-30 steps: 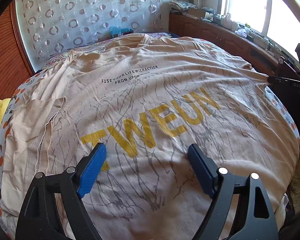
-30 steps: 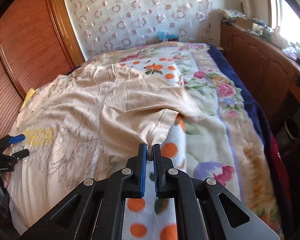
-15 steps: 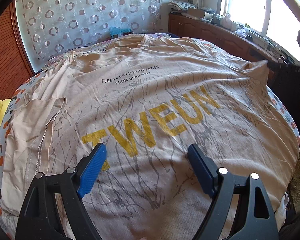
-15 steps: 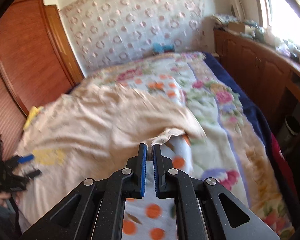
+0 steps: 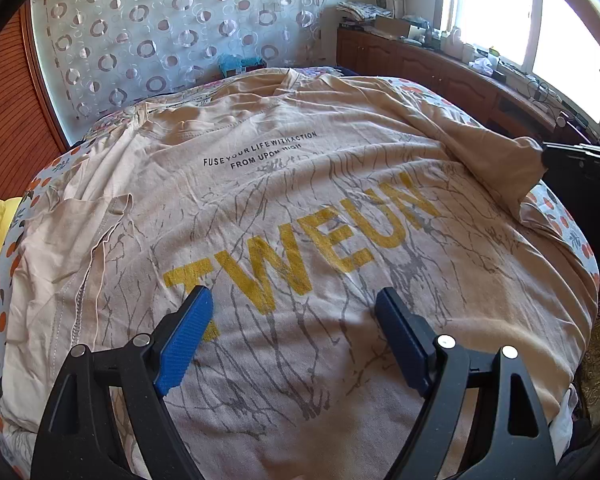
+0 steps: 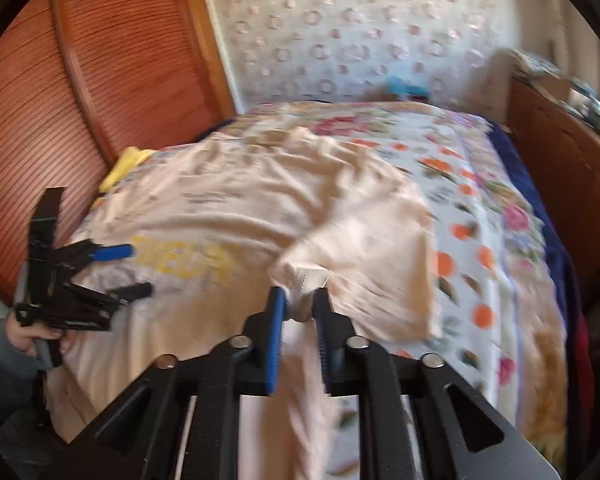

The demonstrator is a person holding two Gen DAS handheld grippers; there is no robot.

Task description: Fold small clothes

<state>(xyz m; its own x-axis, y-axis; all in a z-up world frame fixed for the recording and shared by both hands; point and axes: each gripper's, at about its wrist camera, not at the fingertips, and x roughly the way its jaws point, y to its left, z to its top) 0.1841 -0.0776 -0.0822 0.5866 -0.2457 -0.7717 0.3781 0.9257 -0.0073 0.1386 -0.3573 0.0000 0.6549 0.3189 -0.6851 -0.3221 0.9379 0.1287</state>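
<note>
Sleeve (image 6: 364, 240) now over the T-shirt (image 5: 300, 208), collar farthest; right hand-held gripper (image 6: 300, 312) opening around it, left hand-held gripper (image 5: 292, 336) spread.

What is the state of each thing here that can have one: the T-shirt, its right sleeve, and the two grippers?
T-shirt: spread flat on the bed, print up.
Right sleeve: folded in over the body, its cuff between the right gripper's pads.
Right gripper: jaws just opening, cuff still between them.
Left gripper: wide open, holds nothing.
</note>
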